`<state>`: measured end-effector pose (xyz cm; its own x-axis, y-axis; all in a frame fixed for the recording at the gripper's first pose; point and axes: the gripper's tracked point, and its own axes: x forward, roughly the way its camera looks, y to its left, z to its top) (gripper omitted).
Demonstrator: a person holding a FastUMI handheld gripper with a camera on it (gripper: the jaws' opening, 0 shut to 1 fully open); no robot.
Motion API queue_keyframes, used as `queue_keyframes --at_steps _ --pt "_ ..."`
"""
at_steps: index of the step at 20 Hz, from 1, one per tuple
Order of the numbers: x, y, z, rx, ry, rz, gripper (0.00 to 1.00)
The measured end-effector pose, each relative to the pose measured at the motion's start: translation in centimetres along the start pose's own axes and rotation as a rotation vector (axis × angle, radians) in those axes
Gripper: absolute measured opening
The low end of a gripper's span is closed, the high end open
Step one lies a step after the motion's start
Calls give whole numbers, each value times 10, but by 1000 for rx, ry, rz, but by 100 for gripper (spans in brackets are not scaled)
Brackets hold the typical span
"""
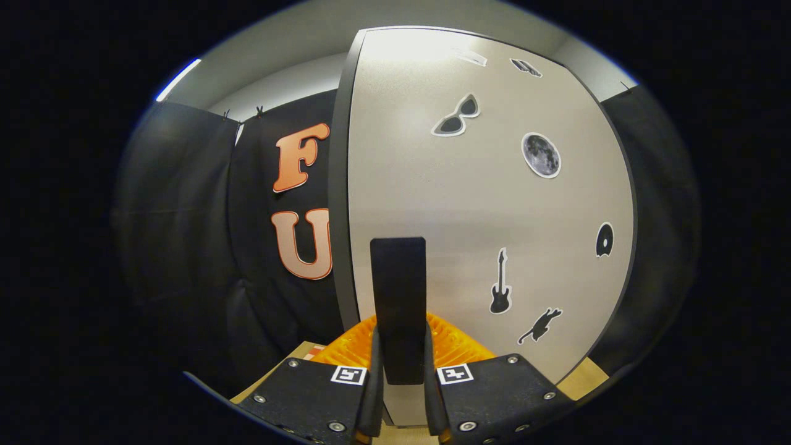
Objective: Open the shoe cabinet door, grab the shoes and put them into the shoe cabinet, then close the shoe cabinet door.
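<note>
Gripper view: tongs point(400, 371) pinching the dark upright handle point(398, 296) of the shoe cabinet door point(469, 216), 1 finger pressed on each side of the handle's lower end. Handle stands vertical on the door face, near the door's left edge. Door is pale grey with a dark rim and sits right ahead of the fingers, close up. Stickers on the door face to the right of the handle: sunglasses point(457, 116), moon point(541, 155), guitar point(500, 283), a small running animal point(540, 326), a round dark 1 point(604, 240) by the right edge, 2 more near the top too small to make out. Black booth cloth point(204, 235) hangs left of the door. Cannot tell whether the door is fully shut or slightly ajar.
</note>
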<state>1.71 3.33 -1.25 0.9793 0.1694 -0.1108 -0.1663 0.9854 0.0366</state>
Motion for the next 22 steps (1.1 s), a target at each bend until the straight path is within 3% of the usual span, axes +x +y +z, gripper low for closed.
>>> queue_keyframes --at_steps 16,22 --pt "-41 -12 5 21 32 -61 26" --pt "-60 -22 7 10 41 -1 24"
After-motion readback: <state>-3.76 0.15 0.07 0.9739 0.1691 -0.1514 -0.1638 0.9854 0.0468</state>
